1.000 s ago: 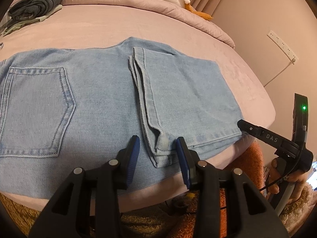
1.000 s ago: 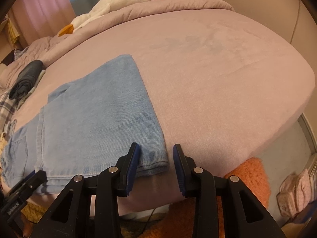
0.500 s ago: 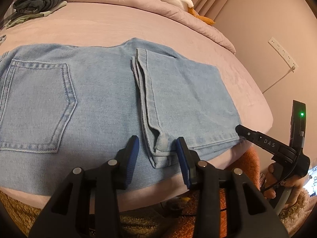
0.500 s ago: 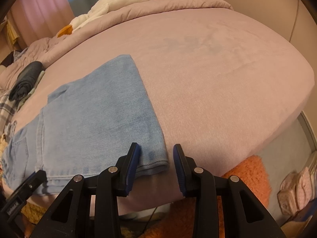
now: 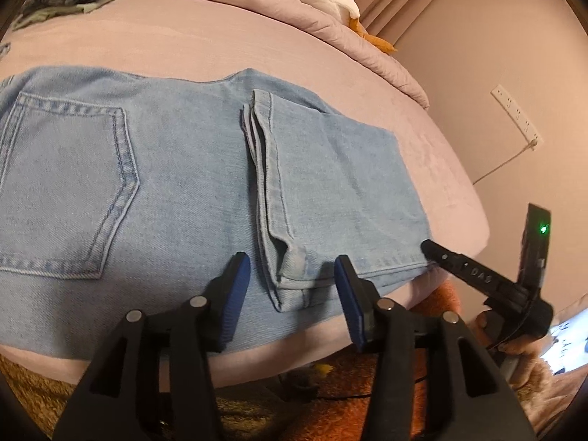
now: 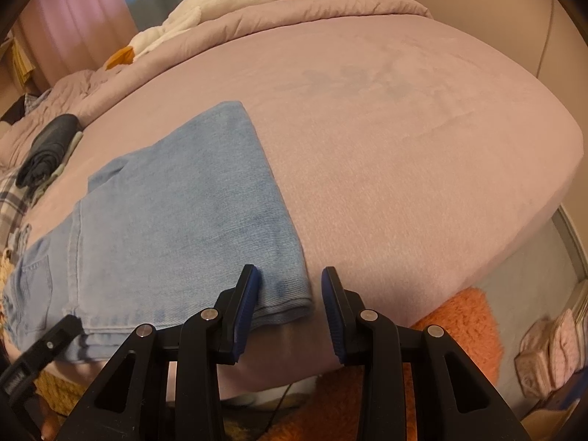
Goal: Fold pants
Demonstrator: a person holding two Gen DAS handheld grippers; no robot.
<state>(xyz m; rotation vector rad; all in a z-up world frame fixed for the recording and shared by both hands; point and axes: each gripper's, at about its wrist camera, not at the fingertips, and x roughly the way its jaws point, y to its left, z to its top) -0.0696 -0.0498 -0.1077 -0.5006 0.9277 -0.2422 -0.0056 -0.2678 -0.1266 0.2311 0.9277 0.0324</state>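
Lengthwise, the folded pants lie along the bed's near edge.

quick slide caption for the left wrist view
Left gripper, jaws opening, straddles the folded hem corner of light-blue jeans on a pink bed.

My bed wears a mauve cover; an orange rug lies below, pink curtains behind, a socket strip on the wall.

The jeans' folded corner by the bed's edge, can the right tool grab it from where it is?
Probably yes. The right tool is open with the jeans' folded corner lying right between its pads, and nothing sits in the way.
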